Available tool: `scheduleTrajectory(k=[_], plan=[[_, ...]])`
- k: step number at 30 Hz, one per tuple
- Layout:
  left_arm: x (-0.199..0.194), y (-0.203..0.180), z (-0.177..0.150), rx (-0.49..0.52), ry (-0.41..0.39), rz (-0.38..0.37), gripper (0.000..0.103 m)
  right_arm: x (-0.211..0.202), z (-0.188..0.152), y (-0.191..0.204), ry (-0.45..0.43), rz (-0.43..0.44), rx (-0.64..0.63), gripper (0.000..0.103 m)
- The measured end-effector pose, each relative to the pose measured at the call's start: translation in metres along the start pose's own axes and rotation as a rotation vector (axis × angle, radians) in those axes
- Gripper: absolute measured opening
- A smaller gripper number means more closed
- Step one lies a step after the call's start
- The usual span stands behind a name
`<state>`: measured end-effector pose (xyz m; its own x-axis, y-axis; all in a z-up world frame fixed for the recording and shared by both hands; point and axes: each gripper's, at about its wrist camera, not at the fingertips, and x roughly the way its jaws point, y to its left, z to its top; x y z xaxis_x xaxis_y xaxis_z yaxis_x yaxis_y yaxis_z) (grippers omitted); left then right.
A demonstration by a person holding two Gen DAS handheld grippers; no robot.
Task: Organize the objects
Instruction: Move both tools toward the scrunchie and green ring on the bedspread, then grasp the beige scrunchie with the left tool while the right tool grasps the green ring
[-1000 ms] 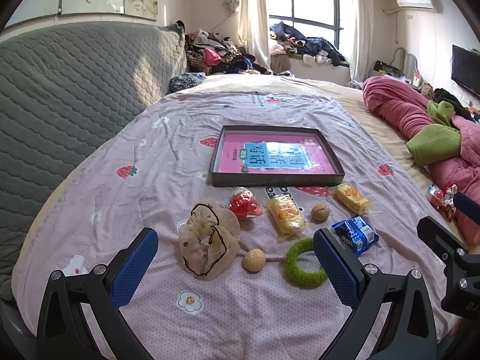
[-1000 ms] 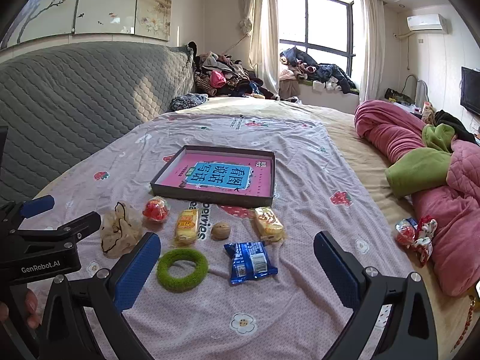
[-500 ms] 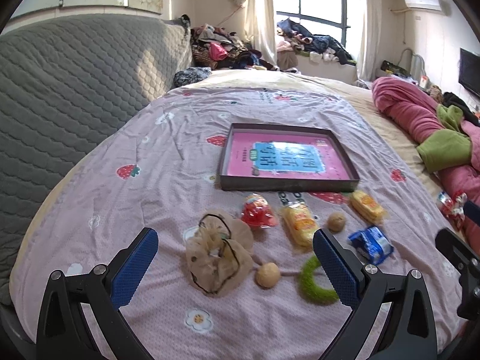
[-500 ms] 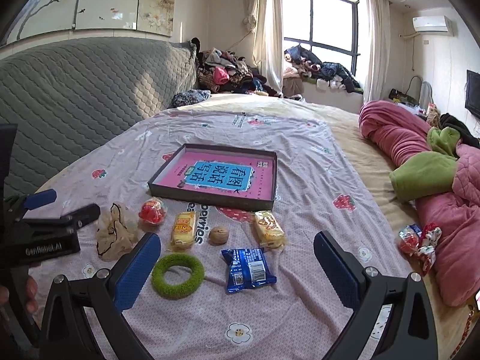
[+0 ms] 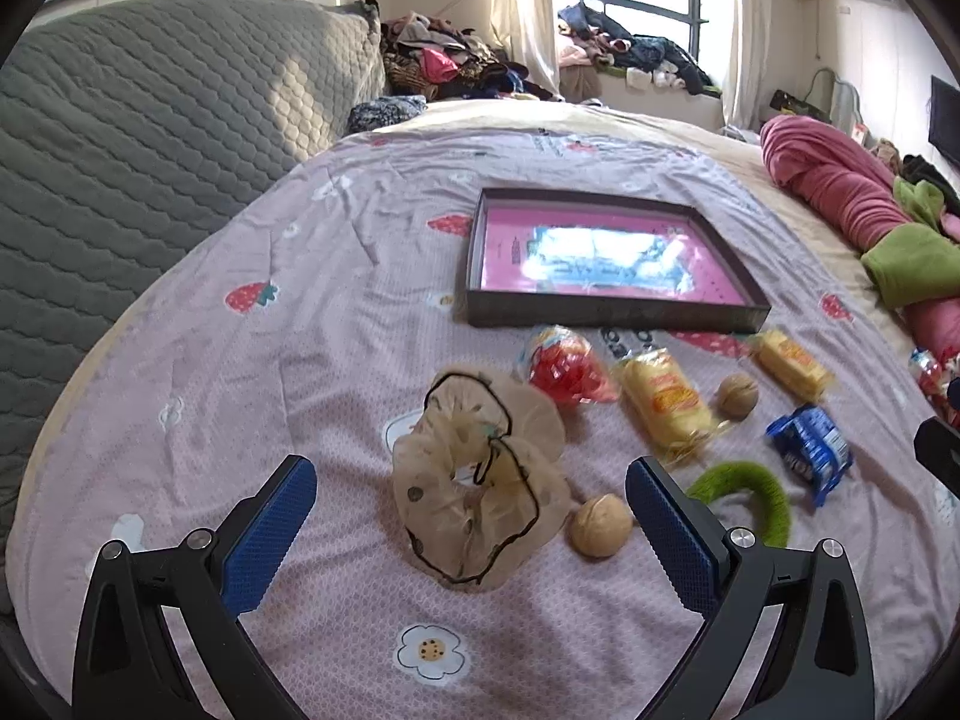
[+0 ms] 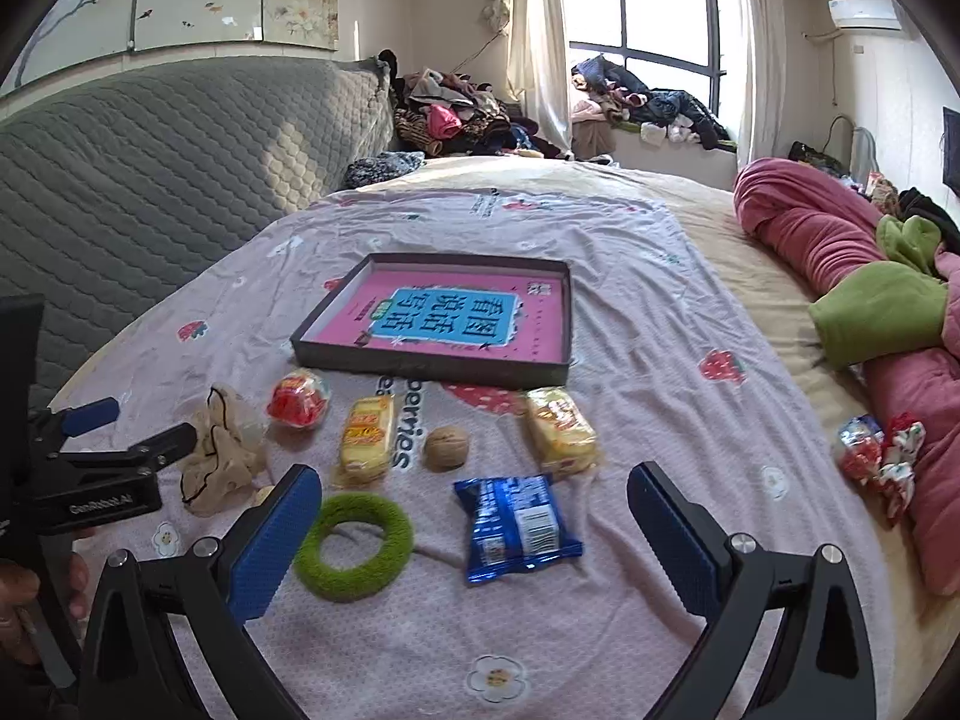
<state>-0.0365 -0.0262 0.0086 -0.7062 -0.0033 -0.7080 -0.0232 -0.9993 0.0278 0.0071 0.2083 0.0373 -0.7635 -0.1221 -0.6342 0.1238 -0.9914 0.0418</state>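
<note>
Hovering over the bed [image 5: 198, 396], left gripper [image 5: 471, 501] is spreading its fingers wide around the beige scrunchie [image 5: 480, 474], lower centre of frame, not touching it. Right gripper [image 6: 474, 510] is also gaping empty, framing the green ring [image 6: 354, 546] and blue packet [image 6: 516, 525]. Tray [image 6: 432, 363] is sitting mid-frame behind the snacks.
</note>
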Motion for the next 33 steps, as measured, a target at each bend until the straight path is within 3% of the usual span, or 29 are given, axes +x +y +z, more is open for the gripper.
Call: scheduleTrajectory(k=[3,16,33], plan=[[0.008,0.005,-0.005,0.005,0.015,-0.014,0.103,0.011,-0.011,0.013,0.034,0.048,0.007,0.103],[0.035,0.021,-0.014,-0.007,0.044,-0.030,0.103,0.044,-0.032,0.074,0.106,-0.008,-0.130,0.103],[0.080,0.018,-0.016,0.018,0.084,-0.056,0.103,0.085,-0.047,0.086,0.207,-0.068,-0.144,0.103]])
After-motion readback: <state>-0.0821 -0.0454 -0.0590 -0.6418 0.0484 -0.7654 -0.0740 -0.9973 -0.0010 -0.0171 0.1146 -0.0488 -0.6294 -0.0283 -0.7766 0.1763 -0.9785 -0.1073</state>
